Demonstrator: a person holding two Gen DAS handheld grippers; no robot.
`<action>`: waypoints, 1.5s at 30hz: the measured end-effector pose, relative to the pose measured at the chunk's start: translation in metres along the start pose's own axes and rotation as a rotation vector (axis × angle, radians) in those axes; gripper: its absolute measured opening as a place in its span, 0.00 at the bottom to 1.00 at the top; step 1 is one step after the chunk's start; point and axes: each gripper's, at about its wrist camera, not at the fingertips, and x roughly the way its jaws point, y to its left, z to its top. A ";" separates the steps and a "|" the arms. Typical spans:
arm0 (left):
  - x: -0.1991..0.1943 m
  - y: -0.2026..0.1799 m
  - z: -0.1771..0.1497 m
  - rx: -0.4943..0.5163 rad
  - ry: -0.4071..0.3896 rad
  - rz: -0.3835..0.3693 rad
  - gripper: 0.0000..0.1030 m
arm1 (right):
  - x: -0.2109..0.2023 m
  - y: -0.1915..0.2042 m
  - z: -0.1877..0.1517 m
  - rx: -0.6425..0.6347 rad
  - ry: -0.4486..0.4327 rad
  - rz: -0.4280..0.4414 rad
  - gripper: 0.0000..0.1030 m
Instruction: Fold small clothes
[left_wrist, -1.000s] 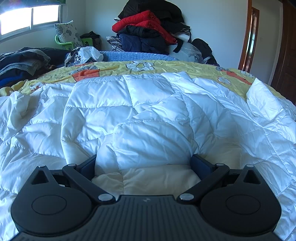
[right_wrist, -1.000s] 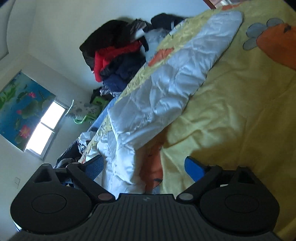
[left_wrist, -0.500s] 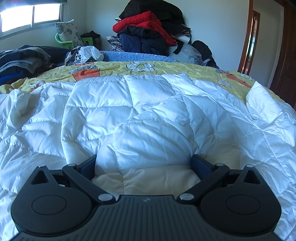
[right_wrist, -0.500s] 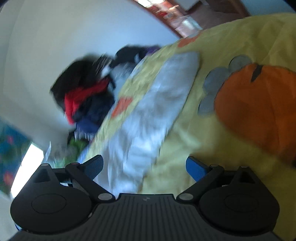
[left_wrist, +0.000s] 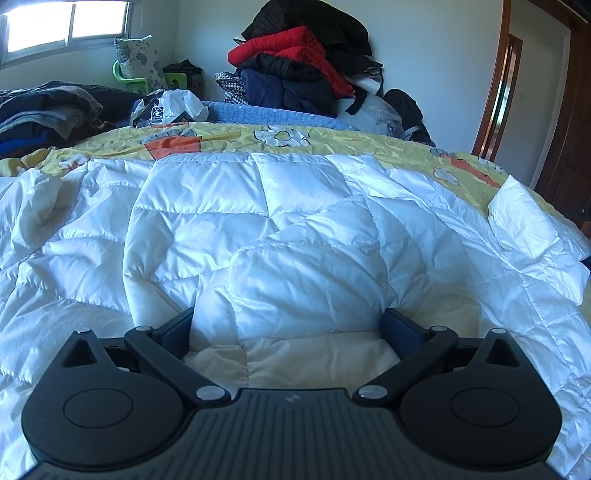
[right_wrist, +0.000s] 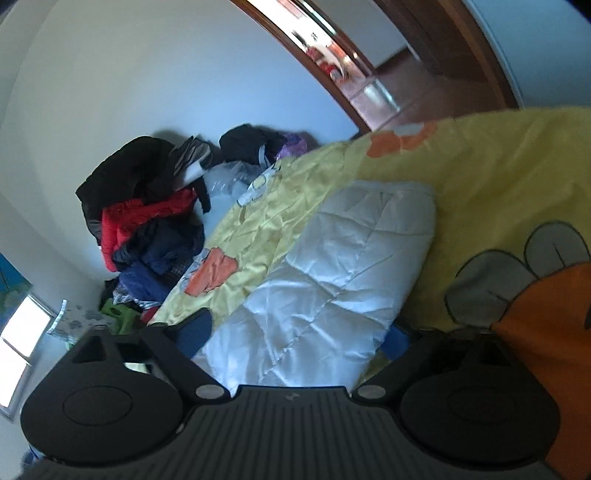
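Observation:
A white quilted jacket (left_wrist: 295, 221) lies spread over a yellow bedspread (left_wrist: 332, 140). My left gripper (left_wrist: 288, 328) rests low on it with its jaws wide. A puffy fold bulges between the fingers (left_wrist: 177, 332), and I see no pinch on it. In the right wrist view, one white sleeve (right_wrist: 332, 277) stretches away across the bedspread (right_wrist: 498, 184). My right gripper (right_wrist: 295, 336) is closing, and the sleeve's near end fills the gap between its blue pads (right_wrist: 397, 339). The pads sit at the sleeve's edges without squeezing it.
A heap of dark and red clothes (left_wrist: 303, 70) stands at the wall beyond the bed and also shows in the right wrist view (right_wrist: 147, 221). More dark clothes (left_wrist: 48, 107) lie at the left under a window. A wooden doorway (left_wrist: 498, 92) is at the right.
The right wrist view has swung along the bed toward the sleeve, which now lies between its fingers, and the jaws stand narrower. The left gripper and the jacket have not moved.

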 end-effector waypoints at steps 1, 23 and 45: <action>0.000 0.000 0.000 -0.001 -0.001 0.000 1.00 | 0.000 -0.003 0.001 0.006 -0.001 0.002 0.74; -0.003 0.003 0.000 -0.026 -0.014 -0.012 1.00 | -0.077 0.151 -0.036 -0.278 0.056 0.384 0.15; -0.011 0.009 -0.004 -0.065 -0.053 -0.051 1.00 | -0.054 0.264 -0.219 -0.113 0.804 0.668 0.59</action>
